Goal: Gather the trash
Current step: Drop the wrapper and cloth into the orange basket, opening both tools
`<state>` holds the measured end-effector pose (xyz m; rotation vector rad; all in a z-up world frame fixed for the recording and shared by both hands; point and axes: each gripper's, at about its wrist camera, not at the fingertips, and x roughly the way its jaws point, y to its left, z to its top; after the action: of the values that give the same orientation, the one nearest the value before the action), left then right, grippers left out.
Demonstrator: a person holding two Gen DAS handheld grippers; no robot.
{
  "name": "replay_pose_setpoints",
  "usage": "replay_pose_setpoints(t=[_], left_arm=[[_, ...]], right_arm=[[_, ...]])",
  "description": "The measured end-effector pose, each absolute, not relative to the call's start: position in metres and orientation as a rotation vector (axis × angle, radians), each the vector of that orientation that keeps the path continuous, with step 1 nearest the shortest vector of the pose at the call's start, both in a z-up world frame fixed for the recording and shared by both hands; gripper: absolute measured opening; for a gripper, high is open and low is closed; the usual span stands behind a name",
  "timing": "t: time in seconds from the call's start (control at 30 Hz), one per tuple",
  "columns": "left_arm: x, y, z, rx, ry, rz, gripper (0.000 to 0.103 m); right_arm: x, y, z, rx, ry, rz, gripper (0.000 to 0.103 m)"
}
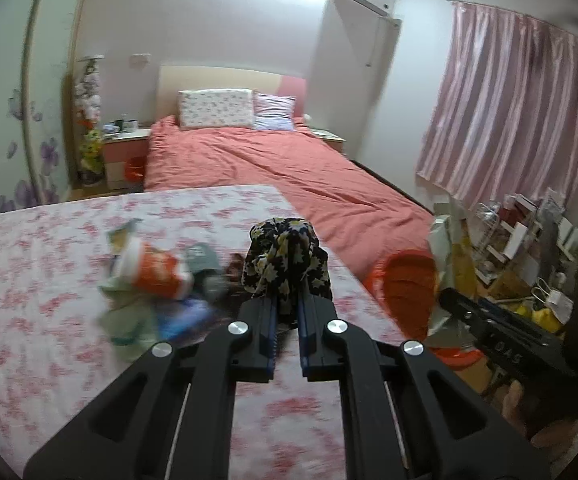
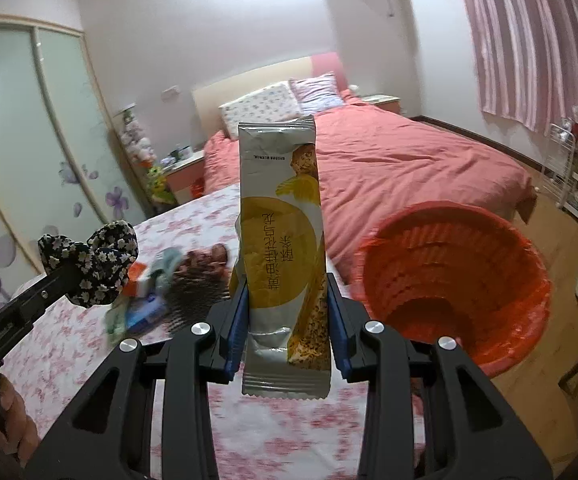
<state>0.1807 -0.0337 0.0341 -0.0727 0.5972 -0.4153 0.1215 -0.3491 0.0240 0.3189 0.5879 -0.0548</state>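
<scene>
Black floral fabric (image 2: pixel 89 262) sits clamped in the left tool (image 1: pixel 287 308), held above the pink-flowered tabletop (image 1: pixel 29 280). Right of it on the tabletop lies a blurred heap of wrappers and a cup (image 1: pixel 153 272). Further right, the right tool (image 2: pixel 287 320) grips an upright snack packet (image 2: pixel 281 240), just beside the orange bin (image 2: pixel 449 280).

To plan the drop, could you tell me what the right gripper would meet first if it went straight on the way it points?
Probably the flowered tabletop or the red bed beyond; the orange bin sits off right.
</scene>
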Motion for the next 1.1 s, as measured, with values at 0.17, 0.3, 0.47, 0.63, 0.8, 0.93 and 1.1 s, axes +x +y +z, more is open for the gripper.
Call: replay_pose_setpoints(t=[0.17, 0.3, 0.47, 0.63, 0.8, 0.93, 1.1], left_arm=[[0.183, -0.078, 0.03, -0.066, 0.61, -0.498, 0.009], [0.186, -0.115, 0.024, -0.053, 0.624, -0.566, 0.009], [0.191, -0.164, 0.013, -0.014, 0.64, -0.638, 0.009], [0.201, -0.201, -0.001, 0.01, 0.668, -0.69, 0.01], [0.212, -0.234, -0.016, 0.041, 0.697, -0.716, 0.01], [0.22, -0.253, -0.029, 0.059, 0.727, -0.717, 0.017], [0.233, -0.257, -0.045, 0.074, 0.769, -0.679, 0.036]], right_arm=[[0.123, -0.379, 0.013, 0.343, 0.607, -0.126, 0.036], [0.126, -0.401, 0.005, 0.373, 0.621, -0.174, 0.036], [0.128, -0.428, -0.005, 0.41, 0.633, -0.221, 0.036], [0.129, -0.449, -0.016, 0.448, 0.643, -0.247, 0.036], [0.132, -0.471, -0.026, 0.484, 0.654, -0.269, 0.036], [0.137, -0.48, -0.031, 0.508, 0.659, -0.281, 0.038], [0.141, -0.486, -0.038, 0.516, 0.673, -0.283, 0.055]])
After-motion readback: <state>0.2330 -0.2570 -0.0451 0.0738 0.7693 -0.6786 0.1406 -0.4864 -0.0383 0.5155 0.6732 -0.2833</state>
